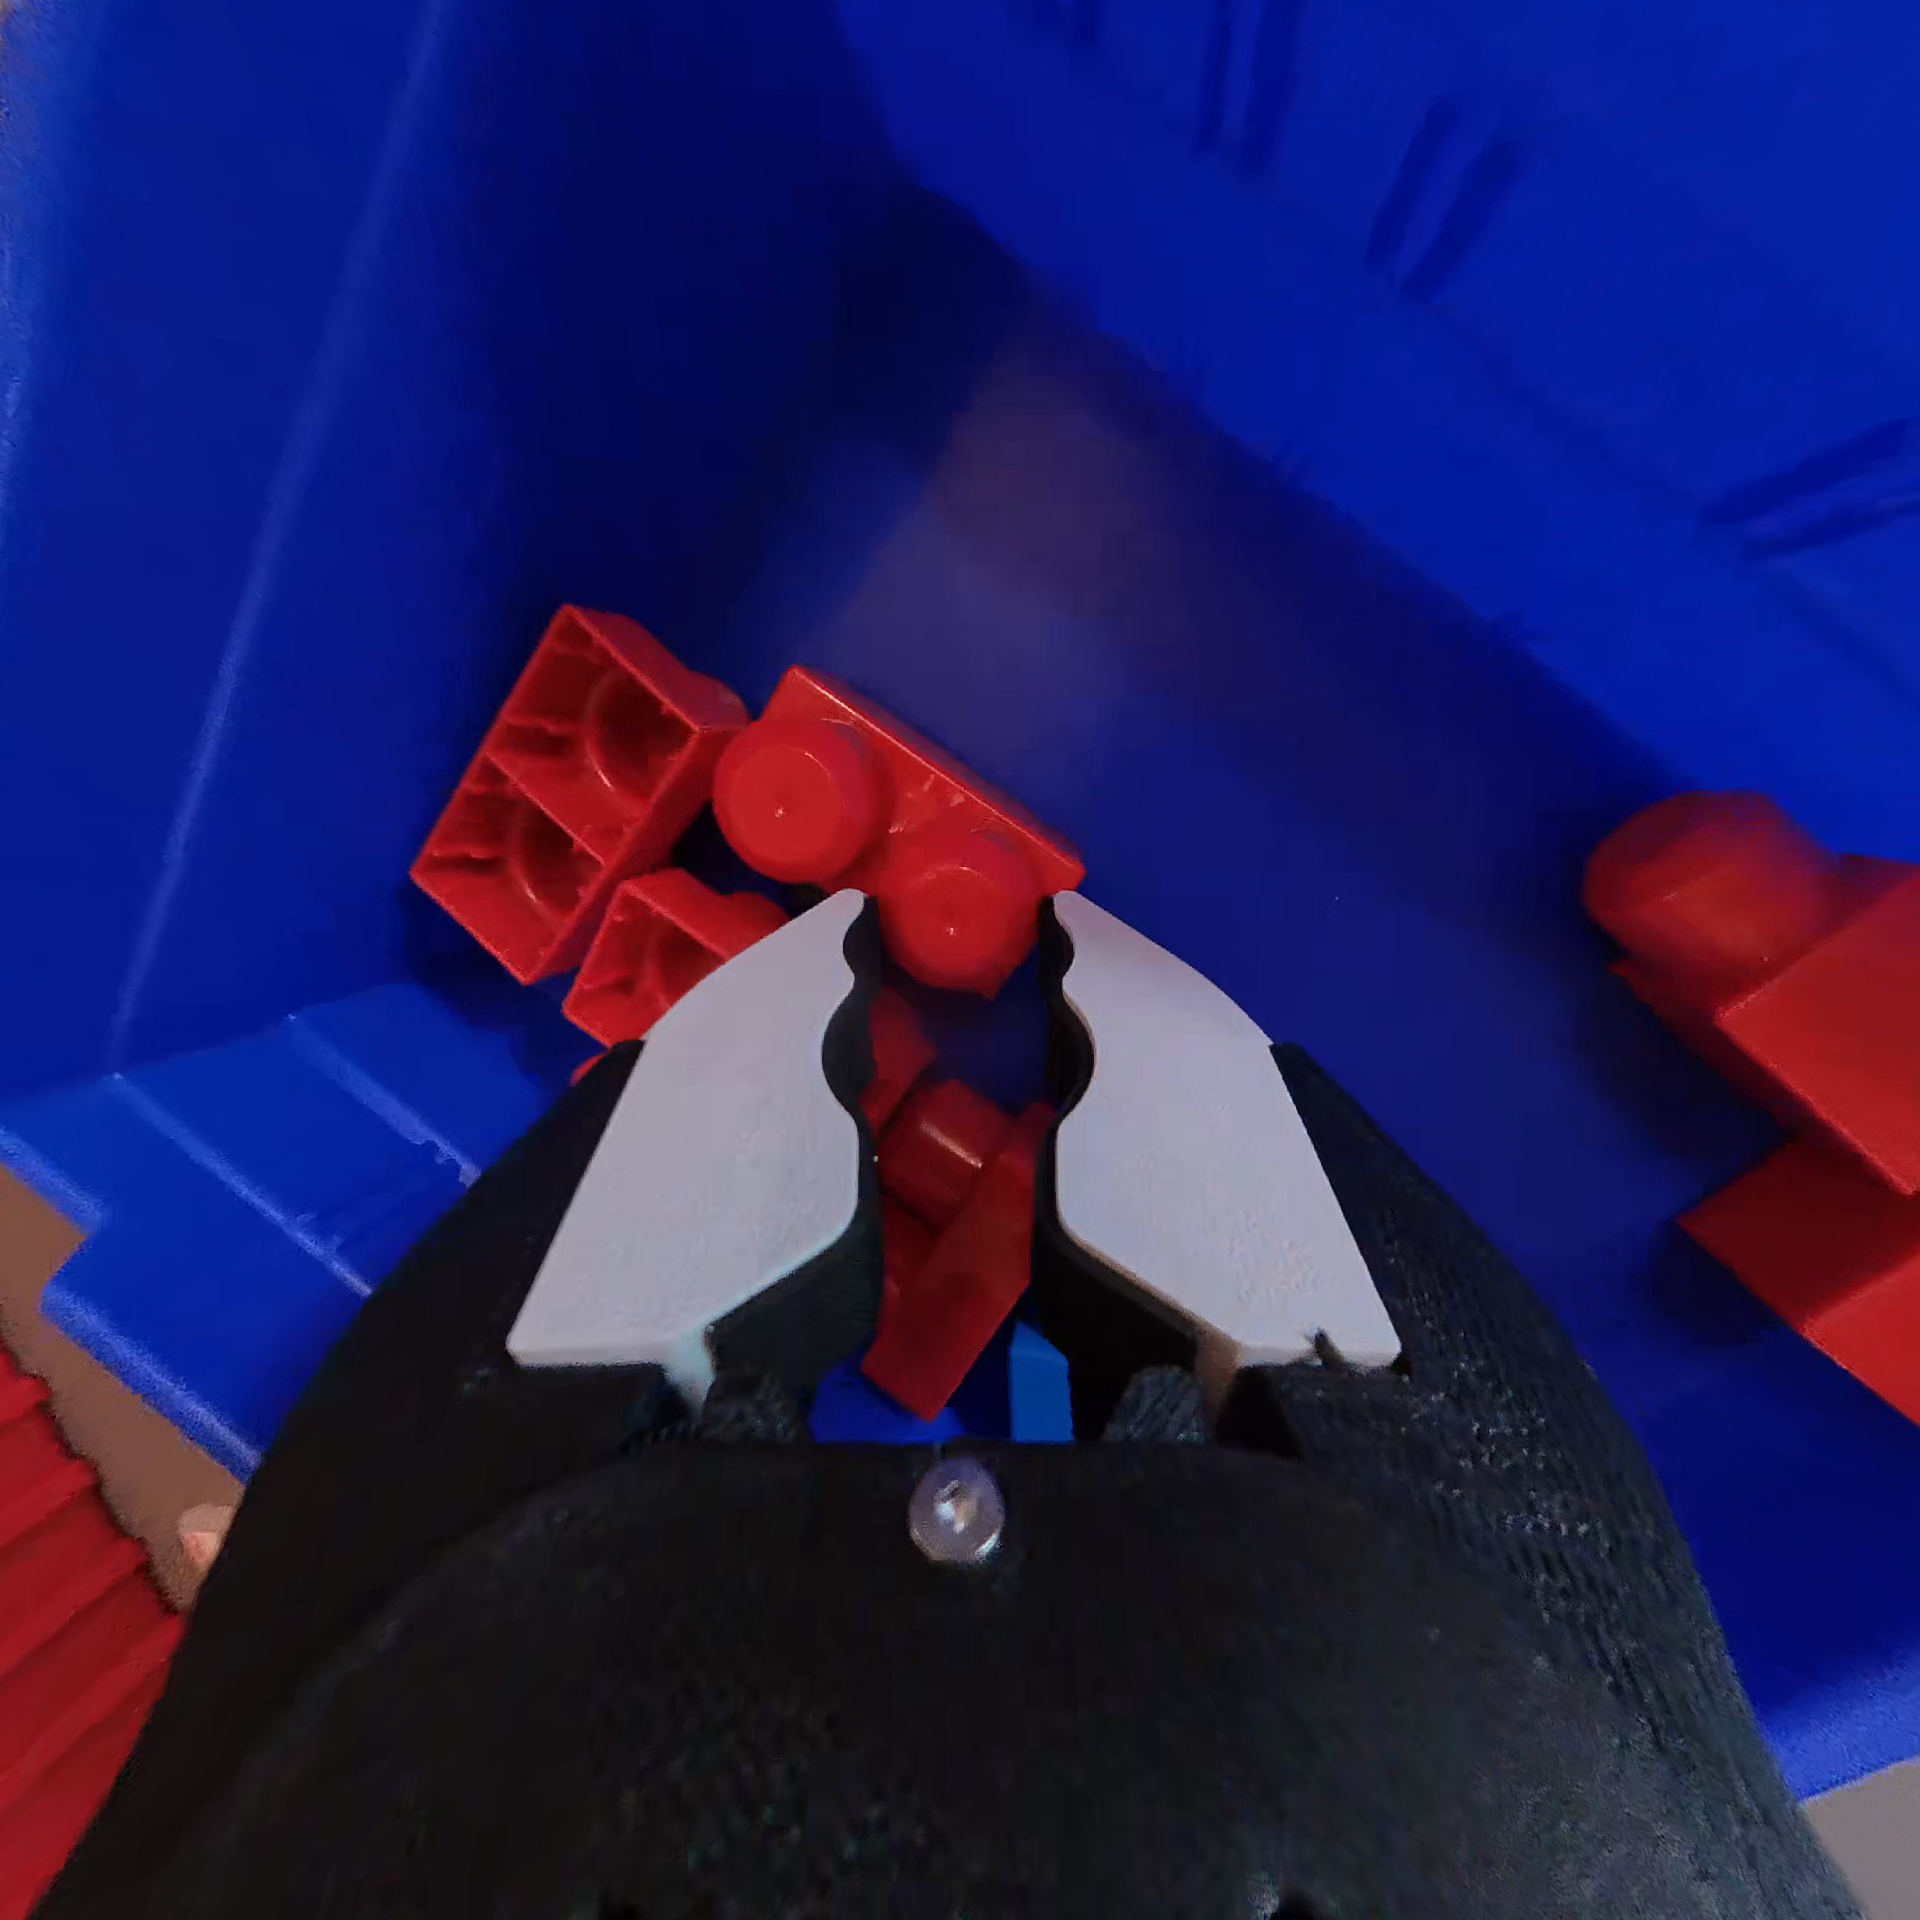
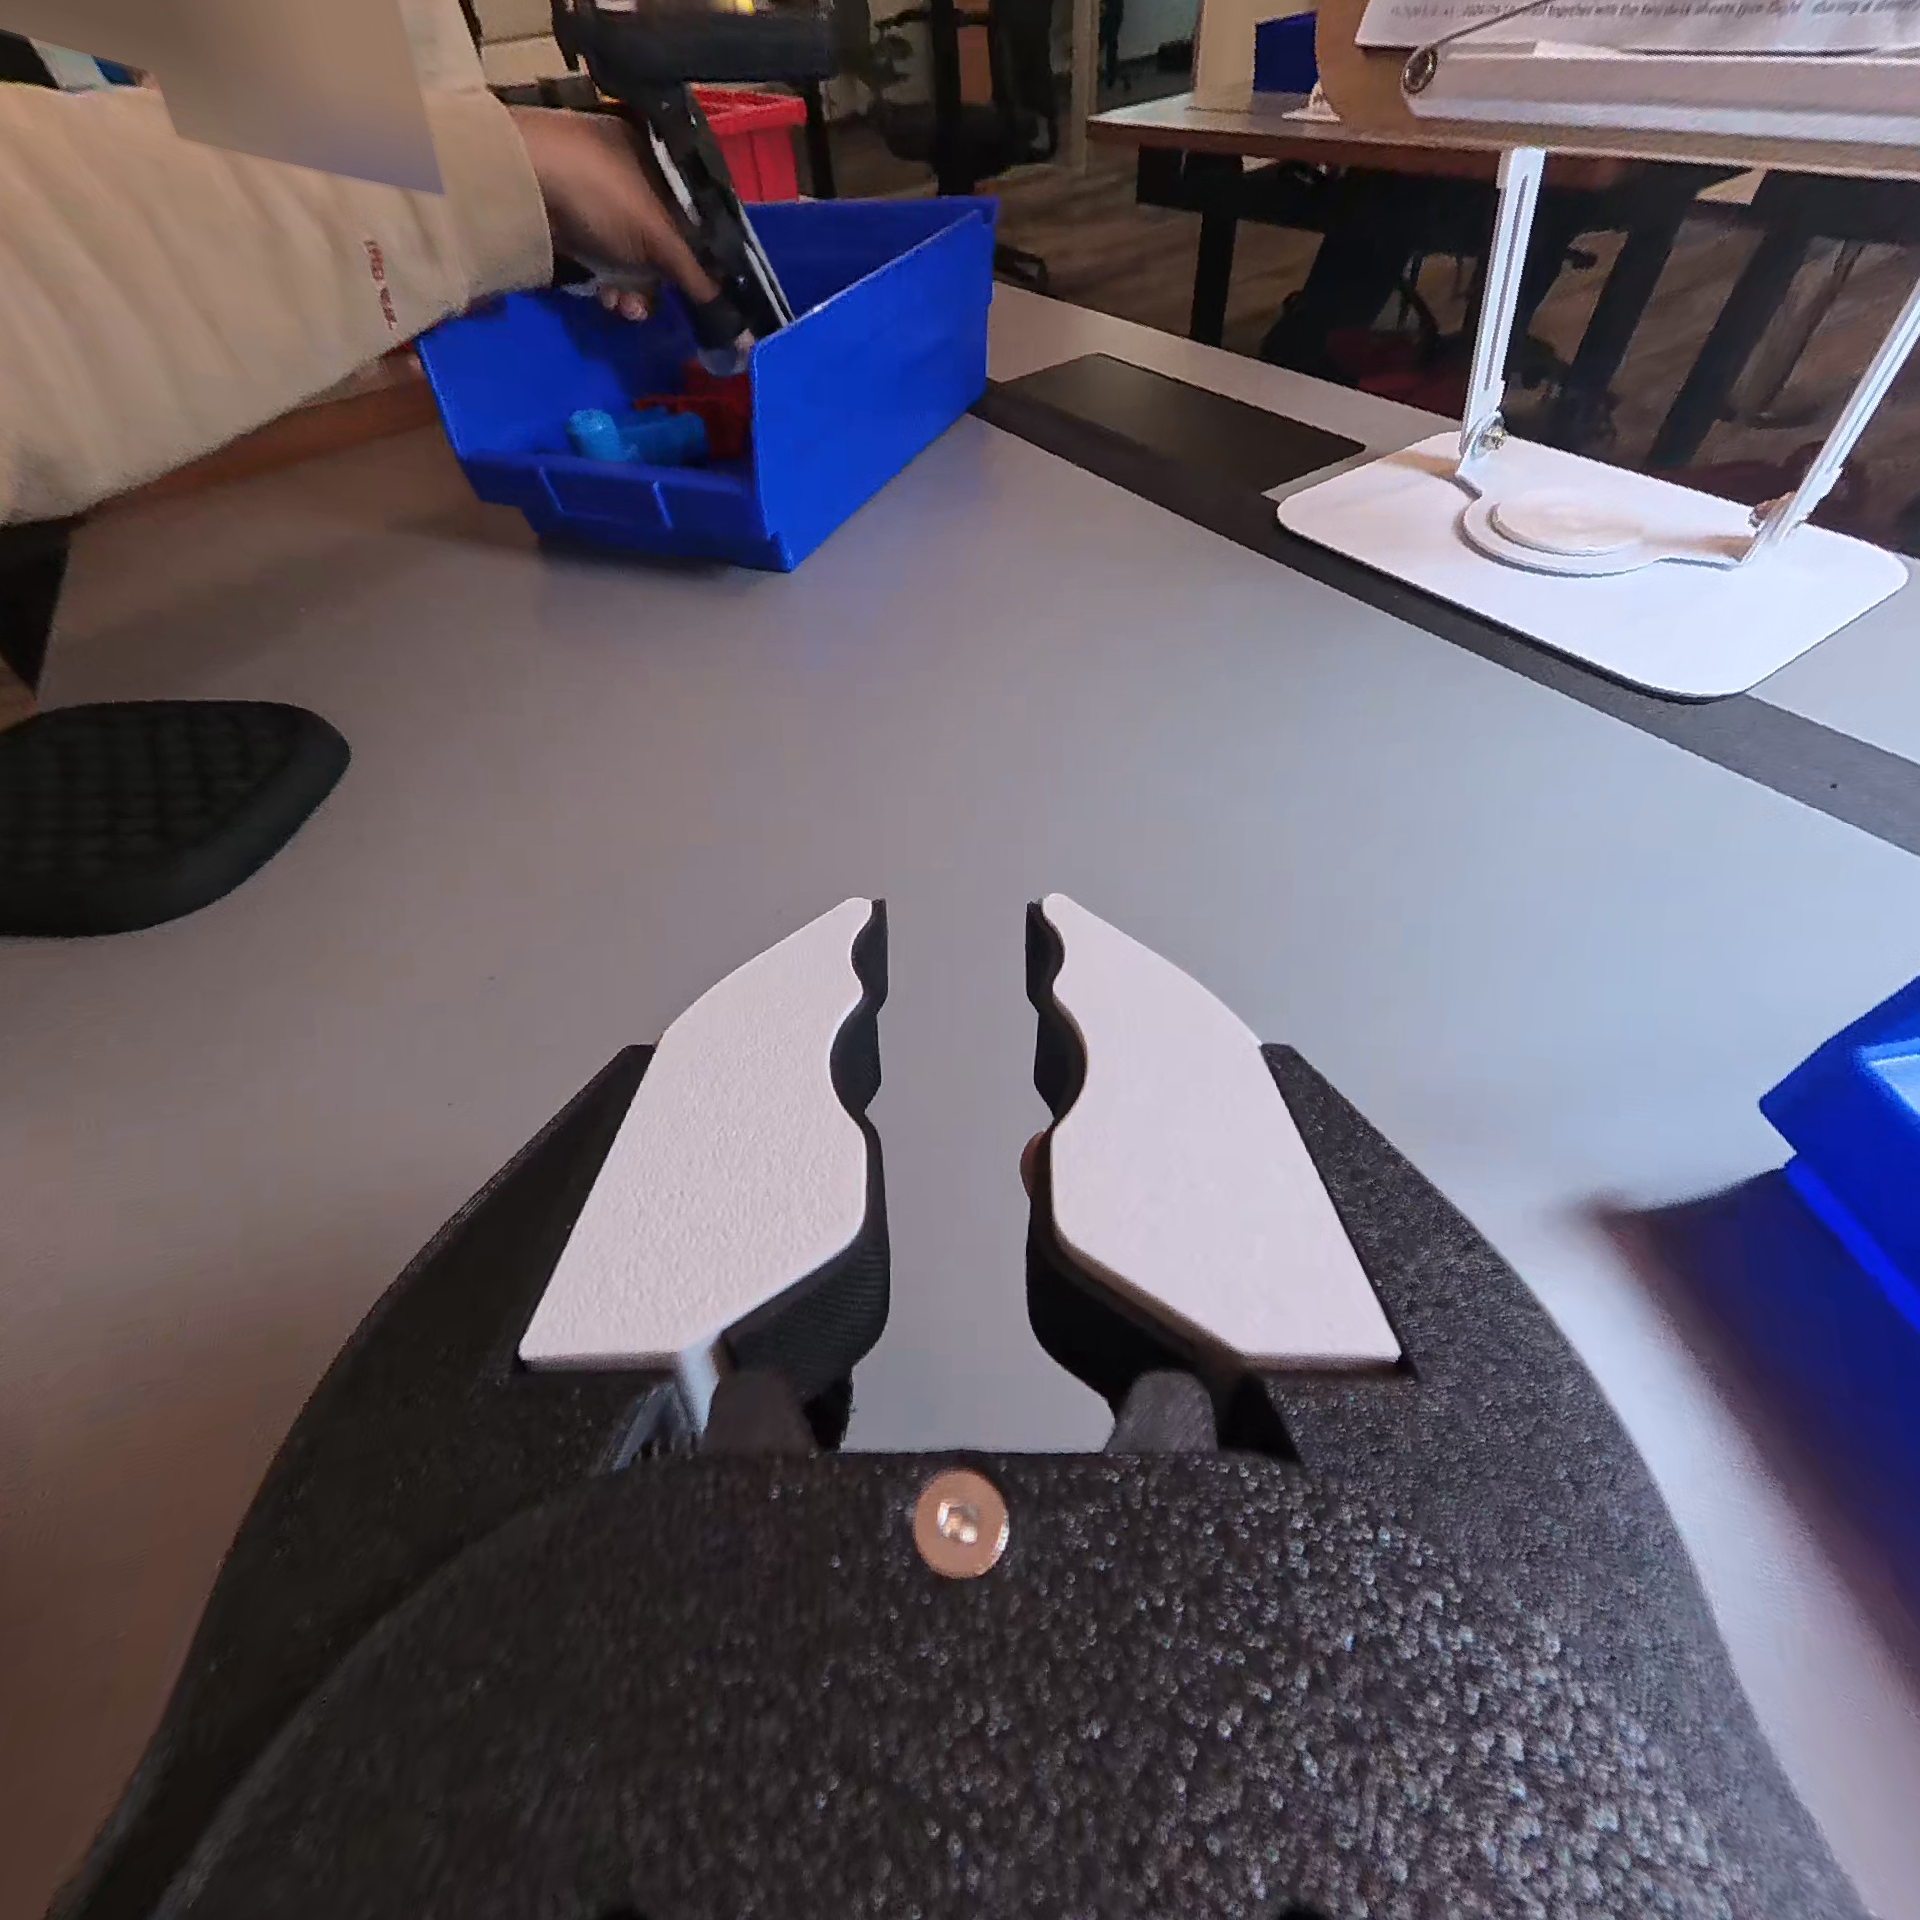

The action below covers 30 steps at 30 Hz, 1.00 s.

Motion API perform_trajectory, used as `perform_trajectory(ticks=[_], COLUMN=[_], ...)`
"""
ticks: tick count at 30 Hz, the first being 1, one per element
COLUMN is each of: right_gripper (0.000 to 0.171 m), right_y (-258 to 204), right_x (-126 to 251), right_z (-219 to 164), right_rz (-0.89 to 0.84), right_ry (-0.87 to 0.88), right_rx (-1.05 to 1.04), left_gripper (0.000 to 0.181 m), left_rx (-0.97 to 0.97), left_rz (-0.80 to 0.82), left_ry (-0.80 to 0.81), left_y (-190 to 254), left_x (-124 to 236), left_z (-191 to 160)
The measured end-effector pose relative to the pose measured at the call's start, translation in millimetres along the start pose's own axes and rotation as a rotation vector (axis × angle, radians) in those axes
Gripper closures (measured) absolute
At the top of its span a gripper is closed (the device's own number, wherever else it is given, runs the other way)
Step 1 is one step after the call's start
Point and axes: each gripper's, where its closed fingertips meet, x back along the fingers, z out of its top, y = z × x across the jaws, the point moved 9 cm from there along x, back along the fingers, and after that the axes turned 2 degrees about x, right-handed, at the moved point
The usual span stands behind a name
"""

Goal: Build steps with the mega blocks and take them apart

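Observation:
My left gripper [image 1: 956,909] is deep inside a blue bin [image 1: 416,364]. Its jaws are open, one on each side of the near stud of a red two-stud block [image 1: 914,821]; I cannot tell whether they touch it. More red blocks lie around it: a hollow-side-up block [image 1: 566,790], one under the fingers [image 1: 951,1257], and a blurred stack at the right [image 1: 1787,1018]. My right gripper [image 2: 956,914] is open and empty, low over the grey table [image 2: 1039,727]. The right wrist view shows the bin [image 2: 862,384] far left with the left gripper [image 2: 717,301] in it, above red [image 2: 717,410] and light-blue blocks [image 2: 623,436].
A person's sleeve and hand [image 2: 260,291] reach over the bin. A black mesh pad [image 2: 145,810] lies at the table's left. A white stand [image 2: 1590,561] sits at the far right, with a black strip [image 2: 1174,416] beside it. Another blue bin [image 2: 1860,1143] is at the right edge. The grippers' ends are close to 55 cm from one another.

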Motion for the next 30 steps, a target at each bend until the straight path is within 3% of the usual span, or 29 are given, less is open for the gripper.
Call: perform_trajectory(ticks=[1, 5, 8, 10, 13, 17, 20, 23, 25, 28, 30], right_gripper=[0.146, 0.146, 0.145, 0.141, 0.13, 0.108, 0.101, 0.119, 0.132, 0.132, 0.132], right_y=[-1, -6, -12, -18, -34, -69, -92, -102, -96, -85, -78], right_x=[1, 5, 5, 0, -12, -31, -44, -46, -43, -40, -42], right_z=[0, 2, 5, 6, 4, -8, -19, -27, -28, -29, -37], right_rz=[0.002, -0.006, 0.026, 0.079, 0.202, 0.355, 0.448, 0.477, 0.421, 0.363, 0.273], right_ry=[-0.001, 0.015, 0.043, 0.049, 0.014, -0.092, -0.155, -0.182, -0.223, -0.257, -0.367], right_rx=[0.002, 0.061, 0.115, 0.129, 0.141, 0.243, 0.315, 0.361, 0.392, 0.338, 0.4], left_gripper=[0.151, 0.151, 0.152, 0.152, 0.152, 0.152, 0.152, 0.153, 0.155, 0.145, 0.144], left_rx=[-0.032, -0.246, -0.601, -0.796, -1.047, -1.331, -1.461, -1.509, -1.434, -1.159, -0.908], left_rz=[0.015, 0.017, -0.155, -0.301, -0.494, -0.677, -0.779, -0.835, -0.807, -0.766, -0.601], left_ry=[0.002, 0.242, 0.538, 0.654, 0.653, 0.585, 0.576, 0.598, 0.642, 0.71, 0.755], left_y=[2, 29, 94, 149, 234, 335, 383, 400, 393, 342, 282], left_x=[3, 50, 113, 147, 168, 151, 146, 151, 153, 155, 153], left_z=[0, 1, -14, -31, -59, -91, -101, -100, -90, -60, -33])
